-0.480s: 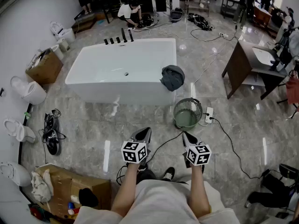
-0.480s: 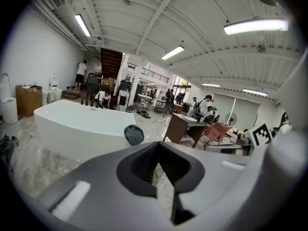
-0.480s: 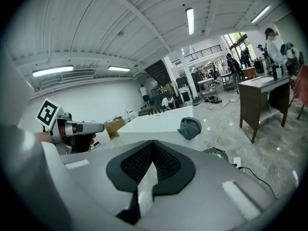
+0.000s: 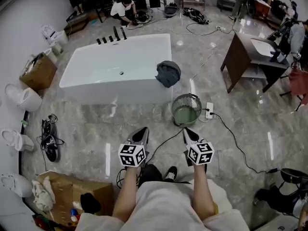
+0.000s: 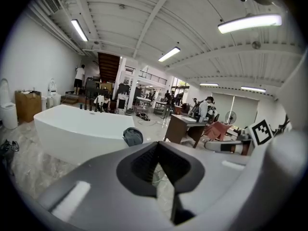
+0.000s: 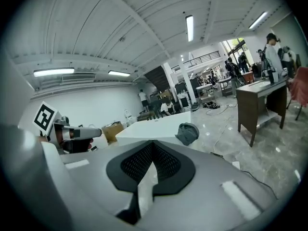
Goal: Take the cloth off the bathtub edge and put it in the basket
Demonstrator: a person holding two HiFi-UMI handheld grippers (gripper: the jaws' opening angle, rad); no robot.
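Observation:
A dark grey cloth [image 4: 168, 73] hangs over the right-hand edge of the white bathtub [image 4: 96, 76]; it also shows in the left gripper view [image 5: 132, 136] and the right gripper view [image 6: 186, 133]. A green wire basket [image 4: 186, 109] stands on the floor just right of the tub's near corner. My left gripper [image 4: 140, 135] and right gripper [image 4: 189, 134] are held side by side in front of the person's body, well short of the tub. Both are shut with nothing between their jaws.
A power strip [image 4: 209, 110] and its cable lie beside the basket. A dark wooden vanity [image 4: 250, 57] stands to the right. Toilets [image 4: 21, 97], cardboard boxes [image 4: 36, 72] and shoes [image 4: 49, 141] line the left wall. People work at the back [image 4: 122, 11].
The view has shifted: the tub, cloth and basket sit a little further left and higher in the head view. Both grippers keep their pose, shut.

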